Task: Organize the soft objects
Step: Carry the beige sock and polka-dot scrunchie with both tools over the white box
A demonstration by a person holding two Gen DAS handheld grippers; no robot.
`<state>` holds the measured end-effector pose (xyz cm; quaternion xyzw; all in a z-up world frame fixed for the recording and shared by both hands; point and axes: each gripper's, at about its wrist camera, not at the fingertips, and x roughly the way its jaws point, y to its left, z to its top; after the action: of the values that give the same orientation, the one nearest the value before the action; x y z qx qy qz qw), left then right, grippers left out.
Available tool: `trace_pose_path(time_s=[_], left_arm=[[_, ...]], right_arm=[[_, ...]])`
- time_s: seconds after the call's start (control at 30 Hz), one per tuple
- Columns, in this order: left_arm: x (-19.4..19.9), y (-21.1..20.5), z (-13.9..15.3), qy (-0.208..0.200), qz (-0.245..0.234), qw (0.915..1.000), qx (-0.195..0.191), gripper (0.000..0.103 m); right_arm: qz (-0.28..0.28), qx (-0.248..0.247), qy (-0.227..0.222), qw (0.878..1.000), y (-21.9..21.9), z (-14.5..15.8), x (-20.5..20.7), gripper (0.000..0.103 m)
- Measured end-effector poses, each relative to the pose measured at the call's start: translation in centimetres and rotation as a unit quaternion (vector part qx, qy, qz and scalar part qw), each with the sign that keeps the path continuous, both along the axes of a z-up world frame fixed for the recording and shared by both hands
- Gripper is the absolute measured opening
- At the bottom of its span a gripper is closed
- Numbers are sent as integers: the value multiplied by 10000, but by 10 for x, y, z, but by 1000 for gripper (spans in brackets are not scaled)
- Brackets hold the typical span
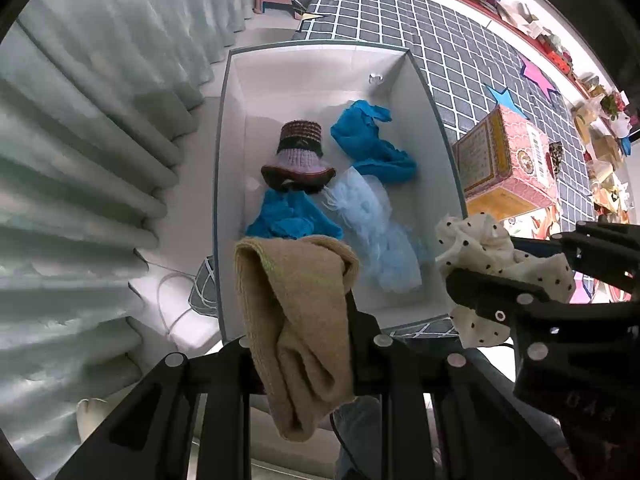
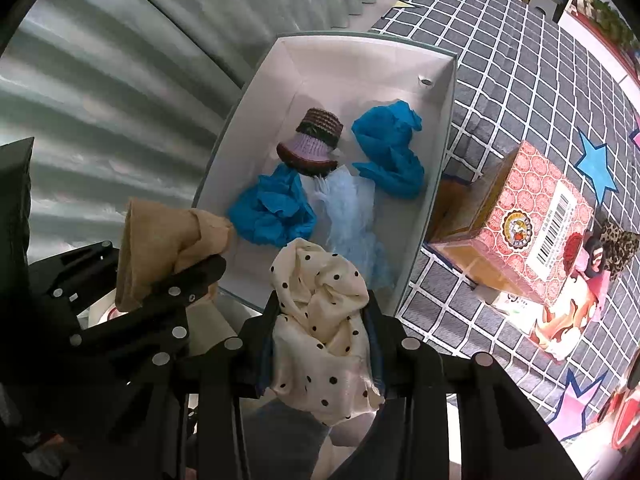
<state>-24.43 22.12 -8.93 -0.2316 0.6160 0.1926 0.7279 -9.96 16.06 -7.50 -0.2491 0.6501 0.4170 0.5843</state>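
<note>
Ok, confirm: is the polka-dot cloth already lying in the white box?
No, the polka-dot cloth is clamped in the right gripper.

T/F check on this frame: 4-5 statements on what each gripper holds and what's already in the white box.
1. The left gripper is shut on a tan knitted cloth. True.
2. The right gripper holds a blue cloth. False: it grips a cream scarf with black polka dots.
3. The white open box is empty. False: it holds a small purple and brown knitted hat, two crumpled bright blue cloths and a pale blue gauzy cloth.
4. A red patterned cardboard carton sits on the grey checked cover beside the box. True.
5. The knitted hat lies outside the box. False: it is inside.
</note>
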Motion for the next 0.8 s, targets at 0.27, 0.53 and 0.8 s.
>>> trace_pose_path(time_s=[0.27,0.53,0.8], left_arm=[[0,1,-2,38,12,10000,-27,24],[0,0,-3,40,-21,10000,-29,24],[0,0,-3,57,-47,10000,-42,24]], right_arm=[[1,-6,24,10000,0,-2,0,39],[-17,-6,19,10000,-1,-2,-1,39],[-62,-23,76,9999,-2,-4,0,39]])
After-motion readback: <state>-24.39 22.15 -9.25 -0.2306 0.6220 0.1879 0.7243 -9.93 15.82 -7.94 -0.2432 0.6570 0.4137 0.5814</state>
